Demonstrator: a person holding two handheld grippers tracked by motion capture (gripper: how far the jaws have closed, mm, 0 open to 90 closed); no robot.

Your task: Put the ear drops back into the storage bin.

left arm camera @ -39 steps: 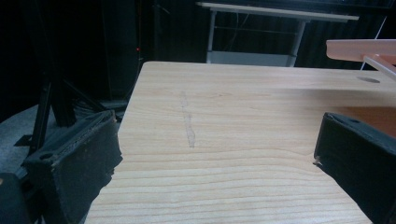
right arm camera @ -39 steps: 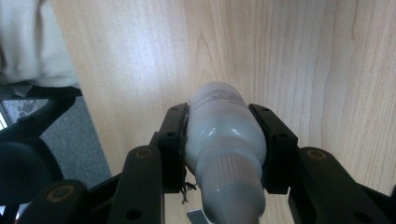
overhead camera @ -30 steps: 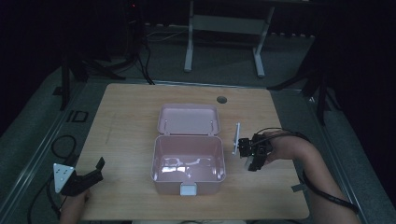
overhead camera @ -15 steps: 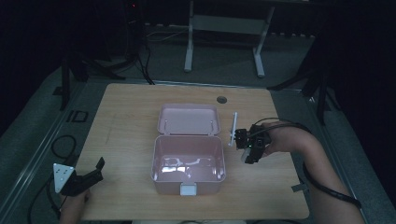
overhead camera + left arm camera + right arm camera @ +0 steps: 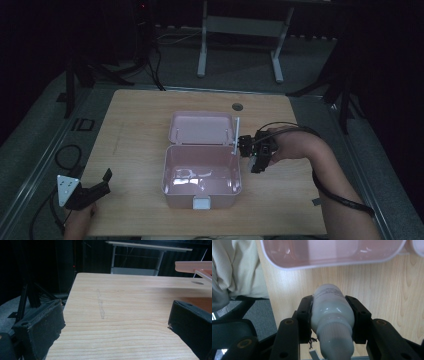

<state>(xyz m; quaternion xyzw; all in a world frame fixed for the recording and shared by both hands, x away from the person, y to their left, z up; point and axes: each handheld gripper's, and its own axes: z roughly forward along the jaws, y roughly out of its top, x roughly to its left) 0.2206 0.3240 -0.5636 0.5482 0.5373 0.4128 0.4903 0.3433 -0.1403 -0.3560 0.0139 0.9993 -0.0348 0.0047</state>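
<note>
A pink box [image 5: 201, 196] stands open in the middle of the wooden table [image 5: 140, 125], its lid [image 5: 202, 128] folded back behind it. Just off the box's right rim, my right gripper [image 5: 254, 156] hangs above the table, shut on a white bottle [image 5: 332, 312]. The bottle lies lengthwise between the two black fingers [image 5: 305, 313], its base toward the box wall [image 5: 332, 257]. At the table's front left corner my left gripper [image 5: 102, 183] rests open. Its jaws stand wide apart over bare wood [image 5: 115, 322] with nothing between them.
A thin white bar [image 5: 236, 131] stands along the lid's right edge. A round cable hole [image 5: 237, 106] is in the table behind the box. A white latch [image 5: 201, 202] sits on the box's front. Cables [image 5: 65, 155] lie on the floor at left.
My right gripper has risen with the bottle and moved left, closer to the box's right rim. The left gripper has stayed in place.
</note>
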